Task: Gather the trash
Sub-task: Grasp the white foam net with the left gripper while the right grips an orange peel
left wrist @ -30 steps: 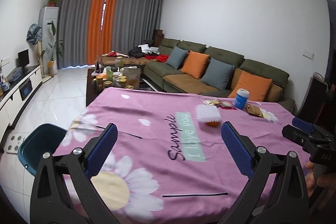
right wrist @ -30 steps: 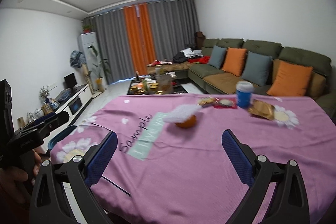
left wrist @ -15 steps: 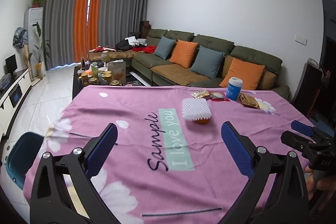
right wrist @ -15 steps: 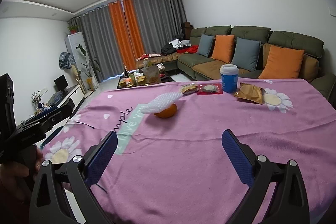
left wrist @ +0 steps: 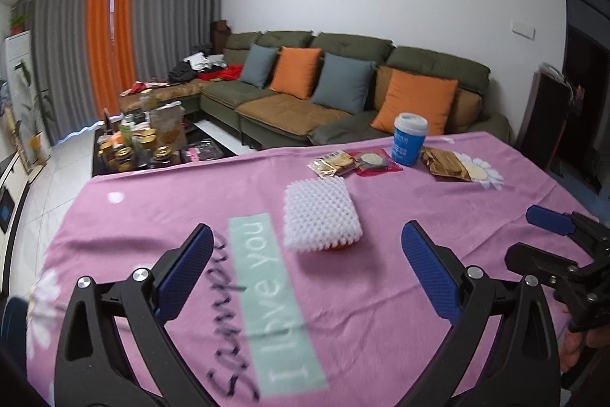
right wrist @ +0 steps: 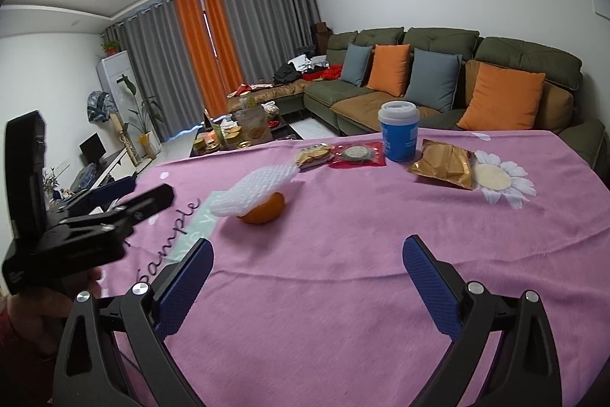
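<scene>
On the pink tablecloth [left wrist: 381, 292] a white foam net [left wrist: 322, 214] lies over an orange [right wrist: 263, 212]. Behind it sit a clear biscuit packet [left wrist: 329, 164], a red wrapper [left wrist: 375, 163], a blue cup with white lid [left wrist: 408, 139] and a gold snack bag [left wrist: 446, 164]. My left gripper [left wrist: 309, 262] is open and empty, just in front of the foam net. My right gripper [right wrist: 309, 277] is open and empty, in front of and right of the orange. All the items show in the right wrist view too, such as the cup [right wrist: 398, 130] and gold bag [right wrist: 444, 164].
A green sofa [left wrist: 343, 94] with orange and grey cushions stands behind the table. A dark coffee table [left wrist: 152, 143] crowded with jars is at the back left. A blue bin edge [left wrist: 13, 319] shows low at the left of the table.
Both grippers have moved forward over the table toward the foam net and orange, which now look larger and nearer. Both stay open and empty.
</scene>
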`<state>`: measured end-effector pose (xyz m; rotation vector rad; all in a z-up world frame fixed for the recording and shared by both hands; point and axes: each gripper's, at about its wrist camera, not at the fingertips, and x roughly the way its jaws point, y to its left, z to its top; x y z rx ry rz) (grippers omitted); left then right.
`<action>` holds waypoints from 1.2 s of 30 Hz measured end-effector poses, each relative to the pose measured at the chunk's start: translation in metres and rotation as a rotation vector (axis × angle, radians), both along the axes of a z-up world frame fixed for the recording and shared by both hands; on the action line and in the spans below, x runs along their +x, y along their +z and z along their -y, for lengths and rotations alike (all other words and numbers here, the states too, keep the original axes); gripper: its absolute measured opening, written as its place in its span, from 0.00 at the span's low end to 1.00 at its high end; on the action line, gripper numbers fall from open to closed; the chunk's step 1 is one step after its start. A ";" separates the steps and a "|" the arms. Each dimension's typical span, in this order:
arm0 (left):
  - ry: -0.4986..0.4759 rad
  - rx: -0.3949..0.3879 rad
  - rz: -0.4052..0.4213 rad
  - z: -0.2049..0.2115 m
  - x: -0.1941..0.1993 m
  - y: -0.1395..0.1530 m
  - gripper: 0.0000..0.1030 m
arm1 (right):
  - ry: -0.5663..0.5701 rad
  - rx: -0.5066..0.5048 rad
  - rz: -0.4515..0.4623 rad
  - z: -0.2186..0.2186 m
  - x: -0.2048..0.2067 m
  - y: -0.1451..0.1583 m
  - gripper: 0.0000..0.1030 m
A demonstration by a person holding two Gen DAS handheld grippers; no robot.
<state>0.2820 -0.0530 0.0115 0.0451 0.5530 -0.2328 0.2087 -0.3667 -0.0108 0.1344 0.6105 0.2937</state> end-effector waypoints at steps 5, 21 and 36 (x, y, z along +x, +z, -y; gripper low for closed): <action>-0.019 -0.009 -0.073 0.011 0.048 -0.020 0.94 | -0.013 0.003 -0.021 0.006 0.022 -0.004 0.93; -0.024 -0.082 -0.308 0.033 0.159 -0.075 0.94 | -0.003 0.010 -0.081 0.007 0.072 -0.022 0.93; -0.019 -0.168 -0.296 0.018 0.156 -0.069 0.12 | 0.050 0.006 -0.091 -0.014 0.098 -0.022 0.93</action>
